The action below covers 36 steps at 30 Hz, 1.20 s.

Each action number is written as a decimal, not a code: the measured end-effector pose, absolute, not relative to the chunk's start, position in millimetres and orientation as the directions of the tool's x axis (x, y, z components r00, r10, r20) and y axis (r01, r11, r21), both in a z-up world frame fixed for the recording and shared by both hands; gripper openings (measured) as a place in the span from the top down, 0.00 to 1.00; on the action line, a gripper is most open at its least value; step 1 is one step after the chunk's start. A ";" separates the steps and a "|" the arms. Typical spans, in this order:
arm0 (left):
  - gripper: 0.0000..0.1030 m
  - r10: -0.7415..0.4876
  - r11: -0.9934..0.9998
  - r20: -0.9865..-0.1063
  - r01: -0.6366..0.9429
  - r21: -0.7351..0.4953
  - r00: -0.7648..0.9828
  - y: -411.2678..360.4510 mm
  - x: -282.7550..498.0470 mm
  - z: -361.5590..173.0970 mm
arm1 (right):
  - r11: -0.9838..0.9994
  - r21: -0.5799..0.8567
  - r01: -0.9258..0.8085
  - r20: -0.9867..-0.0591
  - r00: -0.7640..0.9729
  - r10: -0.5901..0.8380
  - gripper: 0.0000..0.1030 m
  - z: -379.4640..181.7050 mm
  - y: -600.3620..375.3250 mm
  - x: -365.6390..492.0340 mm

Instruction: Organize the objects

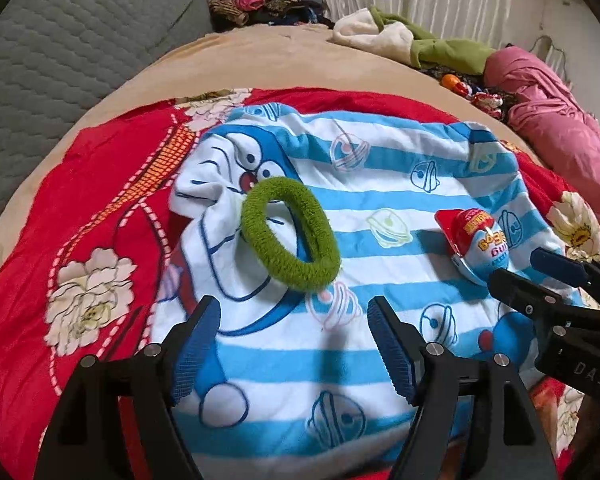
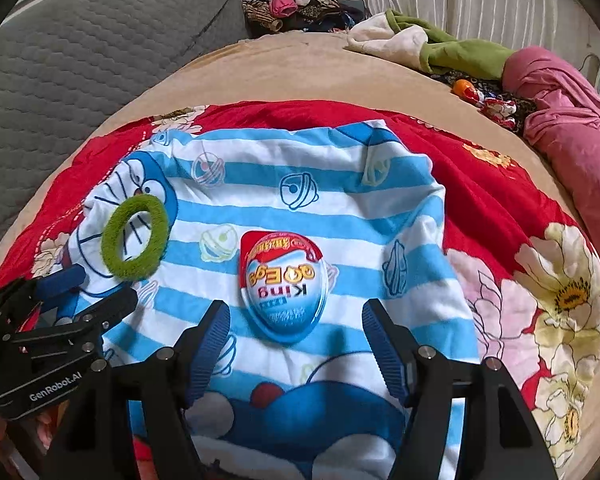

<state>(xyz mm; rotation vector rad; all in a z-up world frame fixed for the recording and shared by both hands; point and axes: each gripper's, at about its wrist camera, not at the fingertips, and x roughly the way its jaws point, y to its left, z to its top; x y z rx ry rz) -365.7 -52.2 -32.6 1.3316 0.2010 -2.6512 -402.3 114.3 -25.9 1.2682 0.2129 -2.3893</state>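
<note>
**Both grippers spread above a ring and a toy egg on the cartoon towel**

A fuzzy green fabric ring lies flat on a blue-and-white striped towel printed with a blue cartoon cat, resting over the cat's face near the towel's left side. To its right on the same towel lies a plastic egg-shaped toy pack with a red top, blue-white lower half and printed lettering, well apart from the ring.

The left gripper, black with blue ribbed pads, hangs just short of the green ring with its fingers spread wide and nothing between them; the ring lies beyond the fingertips, untouched. The right gripper stands likewise with fingers wide apart, the egg pack lying on the towel just ahead of and between the two fingertips, with neither pad pressing on it.

The towel is spread over a red cloth with large pale flowers, which covers a tan blanket. At the far edge lie a crumpled green-and-cream garment, a pink bundle of fabric and a heap of mixed clothes. A grey quilted cushion sits to the left.
</note>
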 end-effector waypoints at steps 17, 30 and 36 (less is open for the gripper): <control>0.18 -0.079 -0.969 -0.801 0.233 -0.077 -0.593 -54.9 -292.5 -4.9 | -0.885 0.051 0.463 -0.797 -0.515 -0.315 0.27 11.6 124.1 -334.0; 0.02 -0.078 -0.965 -0.767 0.242 -0.103 -0.637 -52.1 -229.6 30.8 | -0.884 0.047 0.466 -0.761 -0.556 -0.334 0.23 43.1 141.6 -265.6; 0.02 -0.069 -0.965 -0.760 0.237 -0.114 -0.646 -49.7 -203.5 41.5 | -0.889 0.050 0.454 -0.740 -0.581 -0.338 0.19 54.9 152.4 -239.4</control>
